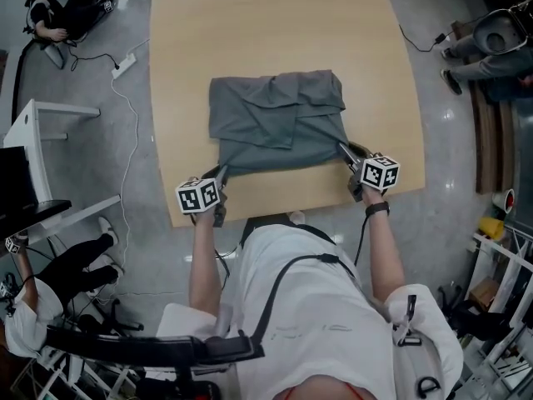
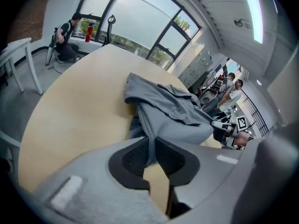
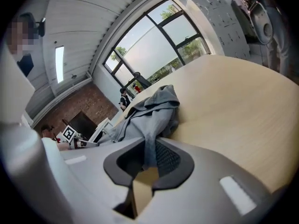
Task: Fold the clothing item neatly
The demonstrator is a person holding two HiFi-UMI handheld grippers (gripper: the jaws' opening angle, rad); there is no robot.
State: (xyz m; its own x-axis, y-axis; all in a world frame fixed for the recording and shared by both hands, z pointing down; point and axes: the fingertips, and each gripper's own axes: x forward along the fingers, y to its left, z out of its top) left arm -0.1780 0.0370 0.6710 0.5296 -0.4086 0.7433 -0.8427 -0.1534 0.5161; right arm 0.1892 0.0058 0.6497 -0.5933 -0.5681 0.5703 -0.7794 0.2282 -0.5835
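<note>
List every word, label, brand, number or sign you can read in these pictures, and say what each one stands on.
No readable text anywhere.
Cube of the left gripper: black-and-white square markers, a pattern only, no letters or numbers.
Cube of the right gripper: the same.
On the grey garment: no print or label visible.

The wooden table [image 1: 250,40] offers open passage beyond the grey garment [image 1: 279,123] and along both its sides; the garment's bunched folds are the one obstacle. Off the left edge stand a white desk [image 1: 25,123] and a power strip [image 1: 123,63].
</note>
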